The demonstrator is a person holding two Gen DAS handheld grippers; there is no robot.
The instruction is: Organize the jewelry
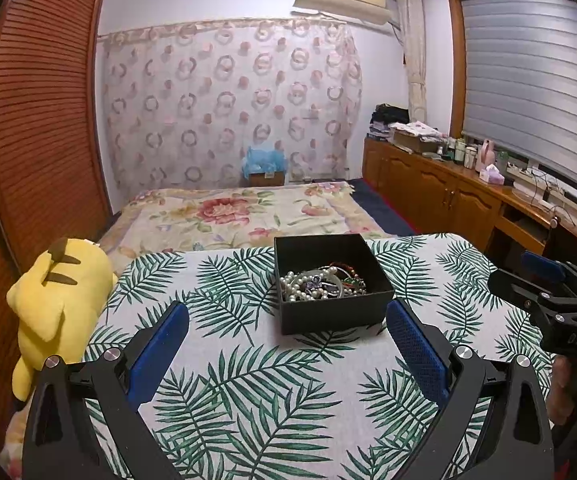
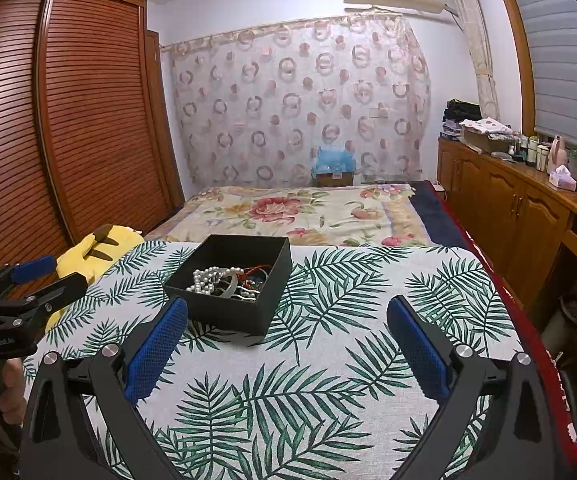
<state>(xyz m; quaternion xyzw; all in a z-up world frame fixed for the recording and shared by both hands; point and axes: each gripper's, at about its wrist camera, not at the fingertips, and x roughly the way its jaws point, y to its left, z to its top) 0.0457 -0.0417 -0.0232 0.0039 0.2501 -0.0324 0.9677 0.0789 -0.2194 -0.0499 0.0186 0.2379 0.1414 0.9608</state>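
Left gripper (image 1: pixel 287 318): spread wide, empty, above the cloth (image 1: pixel 224 360).
Right gripper (image 2: pixel 287 316): spread wide, empty, beside the left one.
Box (image 1: pixel 330 314): black, open, just ahead of both grippers, touching neither.
Jewelry (image 1: pixel 320 284): heaped in the box, pearls (image 2: pixel 204 280) among it.
Plush (image 1: pixel 54 300): yellow, left of the left gripper.

A matt black box (image 1: pixel 330 312) is seen ahead of the left gripper (image 1: pixel 288 312), filled with glossy pearl beads (image 1: pixel 294 286). Woven leaf-print cloth (image 1: pixel 248 380) lies beneath the textured blue pads (image 1: pixel 160 340).
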